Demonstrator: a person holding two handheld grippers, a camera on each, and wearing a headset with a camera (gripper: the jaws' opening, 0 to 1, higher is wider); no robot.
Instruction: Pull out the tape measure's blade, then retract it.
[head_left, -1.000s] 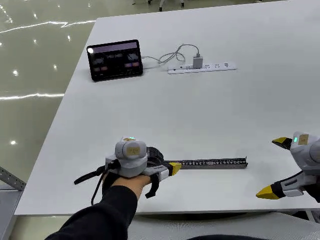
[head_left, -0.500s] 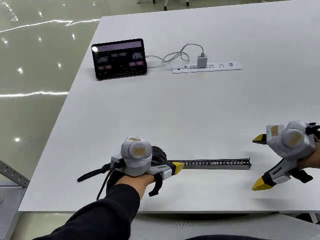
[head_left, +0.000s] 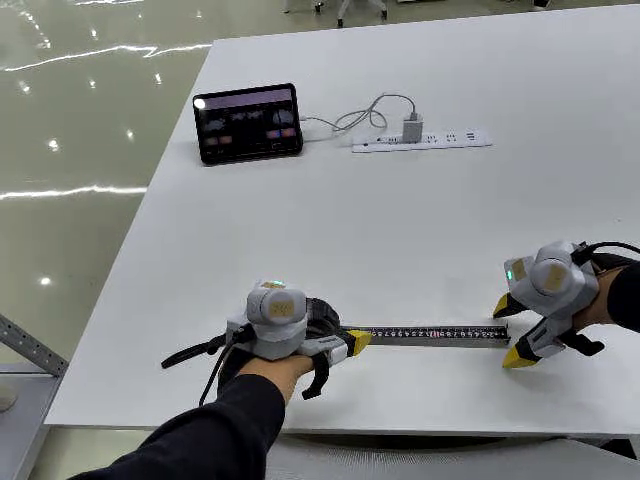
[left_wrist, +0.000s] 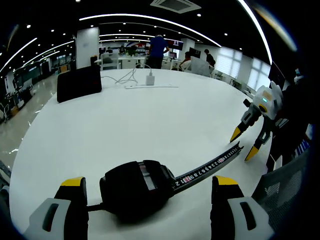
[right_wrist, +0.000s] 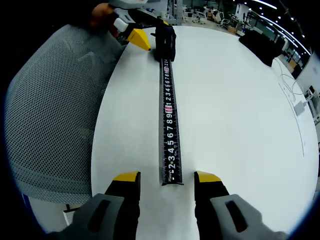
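Observation:
The black tape measure case (head_left: 318, 316) lies near the table's front edge, and its blade (head_left: 430, 335) is drawn out to the right, flat on the white table (head_left: 400, 230). My left gripper (head_left: 340, 330) stands open around the case (left_wrist: 137, 187), its yellow tips apart from the case's sides. At the blade's free end (right_wrist: 171, 179), my right gripper (right_wrist: 166, 176) is open, one fingertip (right_wrist: 125, 177) on either side of the hook. From the left gripper view, the right gripper (left_wrist: 242, 144) straddles the blade tip (left_wrist: 235, 149).
A dark tablet (head_left: 250, 122) stands at the back left, with a white power strip (head_left: 425, 140), a charger and a cable to its right. A grey mesh chair (right_wrist: 50, 115) sits just off the front table edge. People stand far behind.
My right gripper has moved left and down to the blade's free end and now straddles it. The left gripper and the case have stayed put.

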